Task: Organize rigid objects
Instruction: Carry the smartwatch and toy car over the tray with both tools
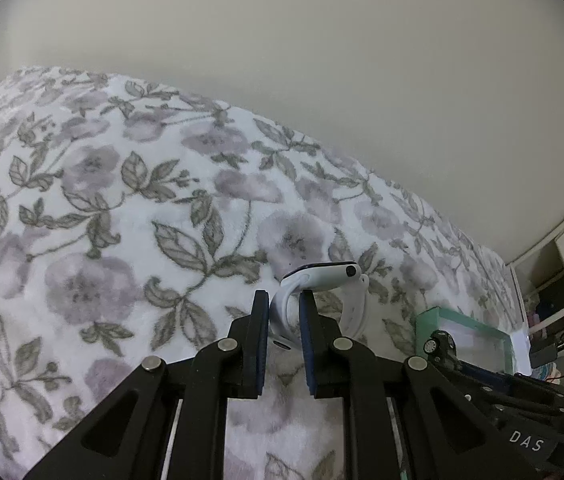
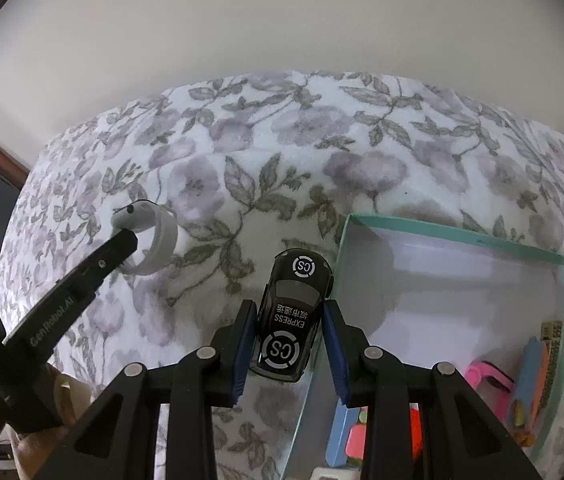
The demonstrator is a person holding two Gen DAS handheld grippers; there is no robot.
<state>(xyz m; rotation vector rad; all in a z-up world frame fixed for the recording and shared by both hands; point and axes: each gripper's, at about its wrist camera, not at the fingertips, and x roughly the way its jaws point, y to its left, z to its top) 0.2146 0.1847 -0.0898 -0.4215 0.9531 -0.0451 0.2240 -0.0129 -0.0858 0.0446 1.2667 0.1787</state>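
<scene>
left gripper [image 1: 285,312]: jaws pinching the strap of a white smartwatch [image 1: 324,280], which is held clear above the floral blanket [image 1: 121,200]; watch face tilted, side button toward the right. in the right wrist view the same watch [image 2: 147,236] hangs at the tip of the left gripper [image 2: 123,240].

right gripper [image 2: 288,320]: jaws clamped on the sides of a black toy car [image 2: 292,312], roof marked "express", nose pointing away. car sits over the near-left edge of a mint-green box [image 2: 458,236], partly above the blanket [image 2: 282,152]. colourful small items lie in the box's near corner, too cluttered to identify.
</scene>
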